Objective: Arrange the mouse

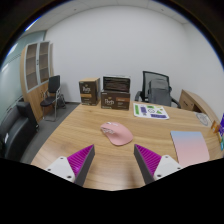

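A pink mouse point(117, 133) lies on the wooden table point(70, 135), just ahead of my fingers and a little beyond them, about midway between their lines. My gripper point(113, 158) is open and empty, its two magenta pads point(80, 158) spread wide above the table. A pale pink mouse mat point(188, 147) lies on the table to the right of the mouse, beyond the right finger.
Cardboard boxes point(108, 93) stand at the table's far side. A white sheet with coloured items point(152, 111) lies at the far right. Black office chairs point(155, 89) stand behind the table, another chair point(52, 92) by a wooden cabinet point(36, 72) on the left.
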Demonstrator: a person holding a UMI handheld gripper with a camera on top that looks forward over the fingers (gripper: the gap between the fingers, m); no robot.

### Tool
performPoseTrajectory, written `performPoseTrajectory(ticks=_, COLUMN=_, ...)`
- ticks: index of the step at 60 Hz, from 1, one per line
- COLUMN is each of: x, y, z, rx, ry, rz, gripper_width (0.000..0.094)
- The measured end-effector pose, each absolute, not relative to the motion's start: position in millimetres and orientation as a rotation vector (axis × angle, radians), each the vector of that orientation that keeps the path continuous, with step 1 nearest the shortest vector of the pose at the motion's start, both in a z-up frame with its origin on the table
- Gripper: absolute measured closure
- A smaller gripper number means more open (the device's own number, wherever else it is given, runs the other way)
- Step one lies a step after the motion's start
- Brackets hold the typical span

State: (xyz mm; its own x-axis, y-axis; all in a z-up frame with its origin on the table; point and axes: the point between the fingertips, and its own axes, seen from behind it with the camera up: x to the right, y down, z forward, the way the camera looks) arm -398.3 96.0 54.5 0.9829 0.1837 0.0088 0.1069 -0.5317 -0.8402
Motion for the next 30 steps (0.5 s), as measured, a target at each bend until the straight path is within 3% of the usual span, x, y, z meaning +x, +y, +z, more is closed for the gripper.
performPoseTrajectory(ticks=15, x=-395, y=183, z=16, rx=-2.156, ry=-0.277, rz=0.120, gripper_width=0.0100)
performPoseTrajectory(ticks=30, x=-390, y=239, z=4, rx=-2.148, ry=-0.270, rz=0.163, gripper_width=0.0094)
